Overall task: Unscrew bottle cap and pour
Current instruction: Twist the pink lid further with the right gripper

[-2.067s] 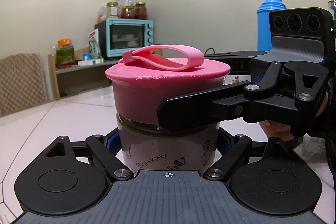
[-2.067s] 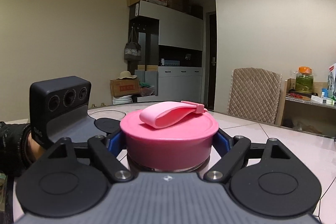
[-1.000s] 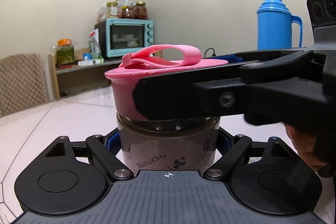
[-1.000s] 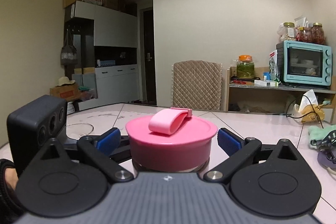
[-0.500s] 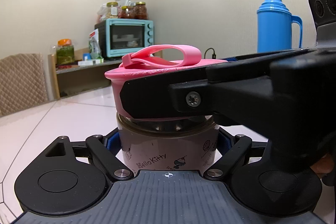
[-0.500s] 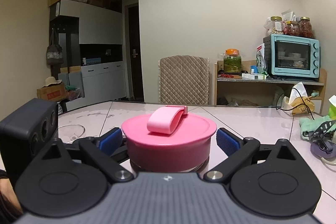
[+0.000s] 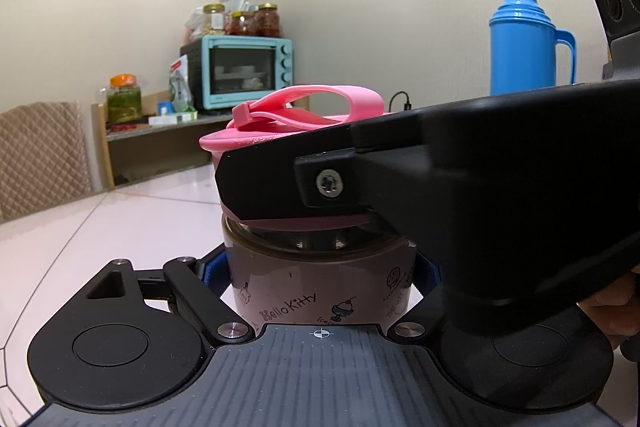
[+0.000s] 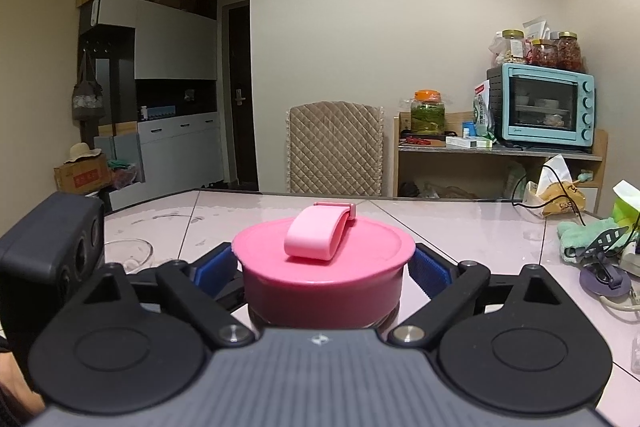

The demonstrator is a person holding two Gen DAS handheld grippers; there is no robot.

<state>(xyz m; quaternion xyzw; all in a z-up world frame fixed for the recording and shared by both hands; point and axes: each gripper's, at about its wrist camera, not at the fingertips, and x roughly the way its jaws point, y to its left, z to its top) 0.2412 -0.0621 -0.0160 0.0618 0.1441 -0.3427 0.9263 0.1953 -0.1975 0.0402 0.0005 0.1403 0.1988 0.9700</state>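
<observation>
Behind left tool (image 7: 320, 267) clamping bottle (image 7: 320, 287) (right tool (image 8: 324, 267) gripping cap (image 8: 324, 259)): oven (image 7: 240, 73).

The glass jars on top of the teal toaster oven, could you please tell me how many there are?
3, in a row on the toaster oven: a pale-filled jar on the left, a red-filled jar in the middle, another red-filled jar on the right. Bags behind may hide more.

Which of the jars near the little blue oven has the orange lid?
The big jar of green pickles on the shelf left of the oven. The three smaller jars on top of the oven have gold-coloured lids.
</observation>
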